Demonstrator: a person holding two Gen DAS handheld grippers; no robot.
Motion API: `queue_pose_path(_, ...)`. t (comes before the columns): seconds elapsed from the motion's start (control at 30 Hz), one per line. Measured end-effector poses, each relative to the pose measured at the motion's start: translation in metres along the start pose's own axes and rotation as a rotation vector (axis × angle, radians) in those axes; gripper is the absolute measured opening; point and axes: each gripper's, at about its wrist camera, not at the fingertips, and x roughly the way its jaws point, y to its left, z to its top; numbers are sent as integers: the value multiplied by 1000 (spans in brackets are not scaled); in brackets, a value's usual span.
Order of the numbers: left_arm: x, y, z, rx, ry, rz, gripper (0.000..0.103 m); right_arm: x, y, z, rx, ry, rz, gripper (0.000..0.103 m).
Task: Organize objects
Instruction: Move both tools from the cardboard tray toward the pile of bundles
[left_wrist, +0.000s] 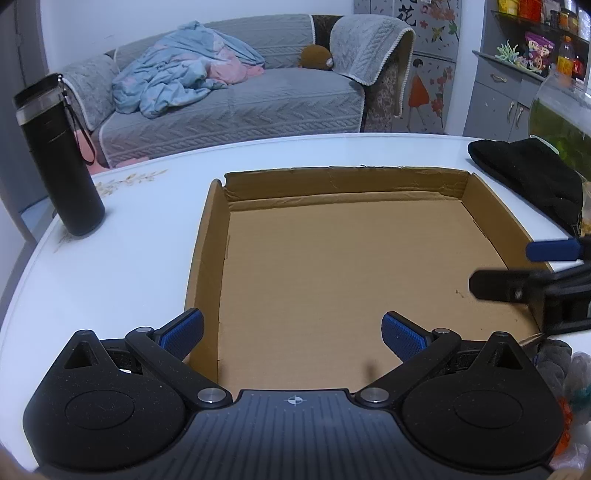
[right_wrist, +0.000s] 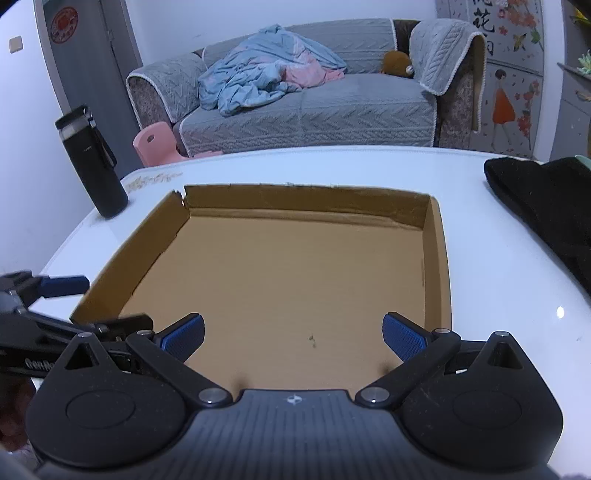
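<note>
Left gripper (left_wrist: 291, 334), right gripper (right_wrist: 293, 334) — jaws spread wide, nothing between — hovered over shallow brown cardboard tray (left_wrist: 332, 266); black cylindrical flask (left_wrist: 59, 155) stood left.

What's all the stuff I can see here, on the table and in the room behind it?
cardboard tray: one, brown, shallow and empty, middle of the table
table: one, white, under everything
flask: one, black with a wrist strap, upright left of the tray
black cloth: one, black, on the table right of the tray
sofa: one, grey cover, behind the table
blanket: one, pale blue and pink, bunched on the sofa
plush toy: one, brown, on the sofa's right end
pink stool: one, pink, on the floor before the sofa
left hand-held gripper: one, black with blue pads, open over the tray's near left edge
right hand-held gripper: one, black with blue pads, open over the tray
</note>
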Motion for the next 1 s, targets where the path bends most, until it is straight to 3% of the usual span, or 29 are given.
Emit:
queue_pose_path(0.33, -16, -1, -2, 7, -1, -11, 102, -20, 9, 8, -22, 2, -28, 103)
queue_pose_path(0.6, -62, 11, -20, -10, -19, -2, 102, -57, 4, -3, -48, -34, -31, 103)
queue_pose_path(0.83, -115, 49, -54, -82, -81, 83, 102, -92, -20, -49, -40, -172, 52, 103)
queue_pose_path(1.0, -132, 66, -106, -104, -55, 175, 102, -93, -19, -84, -84, -204, 59, 102)
